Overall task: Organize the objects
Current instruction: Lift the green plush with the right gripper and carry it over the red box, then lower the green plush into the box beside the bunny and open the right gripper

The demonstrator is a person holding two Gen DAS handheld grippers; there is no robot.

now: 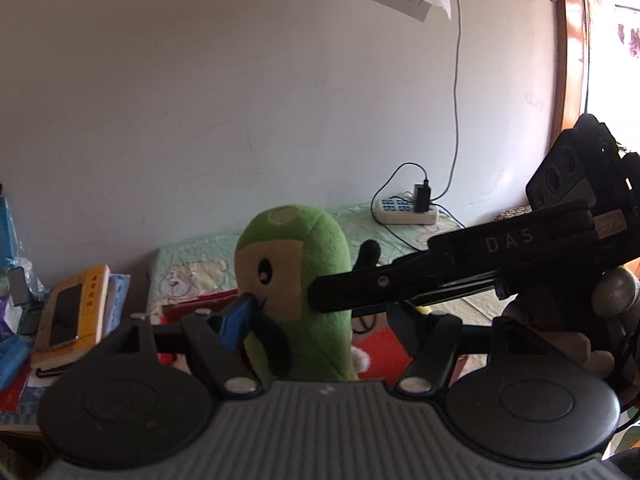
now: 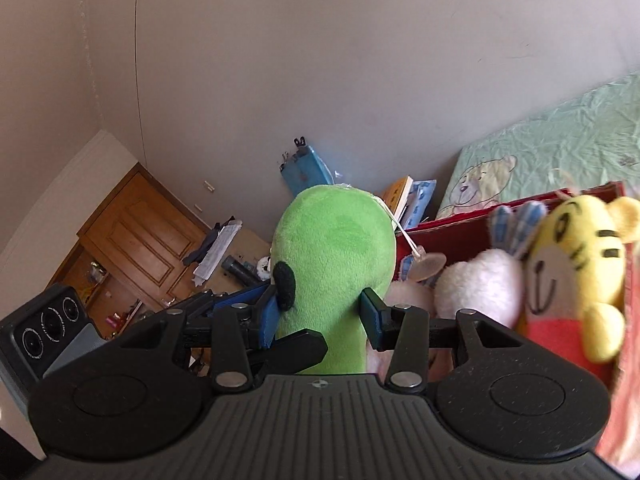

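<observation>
Fingers of the left gripper (image 1: 320,320) are pinching the green plush toy (image 1: 296,280); the right gripper (image 2: 320,316) is squeezing that same toy (image 2: 336,272) too. It's standing upright, long axis vertical, face turned toward the left gripper's camera, just above the red box (image 2: 448,232) of plush animals. Behind, a green bedsheet (image 1: 360,224) is lying against a plain wall (image 1: 240,100).

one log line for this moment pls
held: green plush | left gripper: shut on it | right gripper: shut on it | red box: holds yellow tiger plush
</observation>
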